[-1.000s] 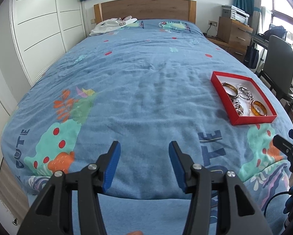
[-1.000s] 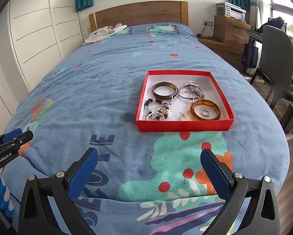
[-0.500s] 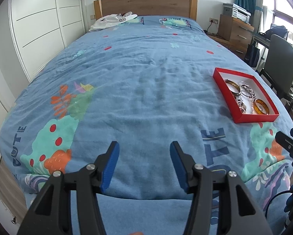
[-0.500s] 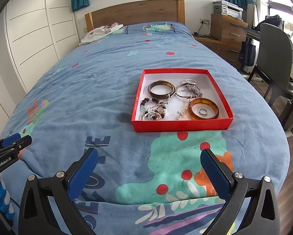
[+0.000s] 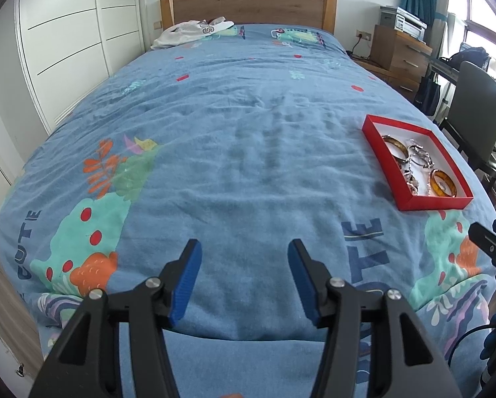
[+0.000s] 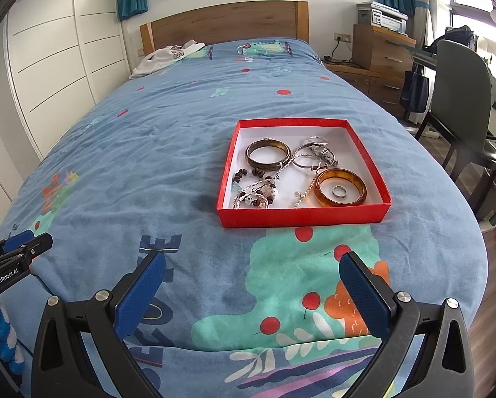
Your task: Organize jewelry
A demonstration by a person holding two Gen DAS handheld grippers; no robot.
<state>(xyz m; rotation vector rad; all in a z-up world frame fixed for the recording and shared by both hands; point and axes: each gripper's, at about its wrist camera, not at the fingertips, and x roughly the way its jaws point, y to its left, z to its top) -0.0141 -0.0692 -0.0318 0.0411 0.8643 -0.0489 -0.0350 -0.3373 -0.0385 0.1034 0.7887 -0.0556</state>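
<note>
Covering bed [image 6: 168,152] — blue quilt (wardrobe [image 6: 49,76] alongside); creased.

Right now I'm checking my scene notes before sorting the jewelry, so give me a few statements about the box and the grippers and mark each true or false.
1. A small silver ring lies inside the amber bangle. True.
2. The red box has its lid on. False: it is open, and the jewelry inside shows.
3. The right gripper is open with nothing between its fingers. True.
4. The left gripper holds the dark brown bangle. False: it is open and empty; that bangle lies in the box.
5. The box stands on a wooden desk. False: it rests on the blue bedspread.
</note>
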